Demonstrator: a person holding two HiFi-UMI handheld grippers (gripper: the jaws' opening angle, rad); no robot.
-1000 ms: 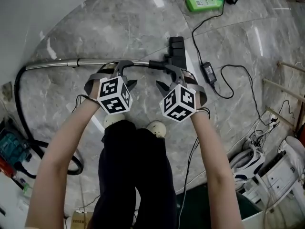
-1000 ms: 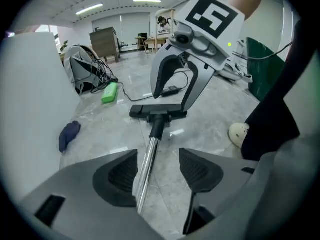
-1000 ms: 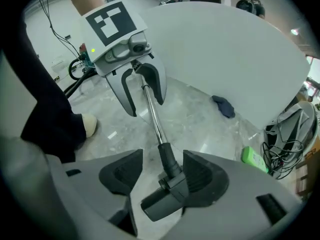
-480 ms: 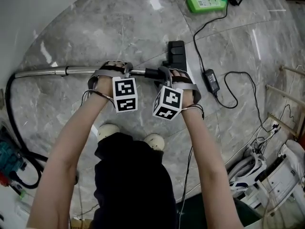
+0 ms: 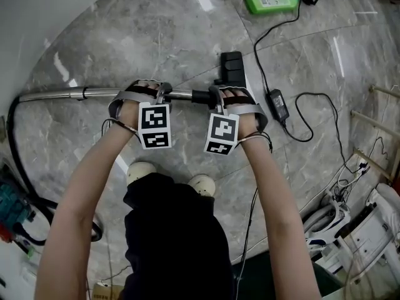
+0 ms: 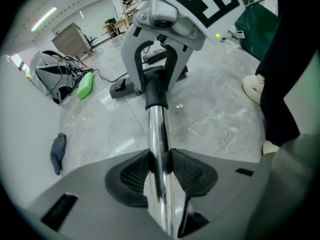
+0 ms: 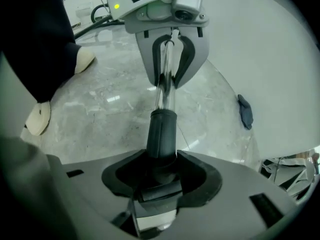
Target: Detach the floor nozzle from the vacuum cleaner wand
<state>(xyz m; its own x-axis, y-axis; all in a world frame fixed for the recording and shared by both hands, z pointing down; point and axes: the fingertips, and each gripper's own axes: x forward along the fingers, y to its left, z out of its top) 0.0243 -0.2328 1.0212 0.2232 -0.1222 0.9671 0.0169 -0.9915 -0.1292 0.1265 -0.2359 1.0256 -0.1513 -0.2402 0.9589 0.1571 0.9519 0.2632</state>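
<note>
The chrome wand (image 5: pixel 75 93) lies flat on the marble floor, running left to right. A black collar (image 5: pixel 202 95) joins it to the black floor nozzle (image 5: pixel 231 66). My left gripper (image 5: pixel 152 94) points down over the chrome tube. Its jaws have just been closing, and in the left gripper view they (image 6: pixel 159 169) pinch the wand (image 6: pixel 157 134) between both pads. My right gripper (image 5: pixel 226 95) stands over the collar. Its jaws have also just been closing, and in the right gripper view they (image 7: pixel 161 171) clasp the collar (image 7: pixel 162 131).
A green container (image 5: pixel 269 4) lies beyond the nozzle. A power adapter (image 5: pixel 277 108) and its cable trail to the right. The black hose (image 5: pixel 12 155) curves down the left side. The person's shoes (image 5: pixel 140 170) stand just behind the wand. White appliances (image 5: pixel 369 224) crowd the lower right.
Both grippers came down onto the wand and rolled, so their marker cubes now face up. Their jaws have closed round the tube and the collar.
</note>
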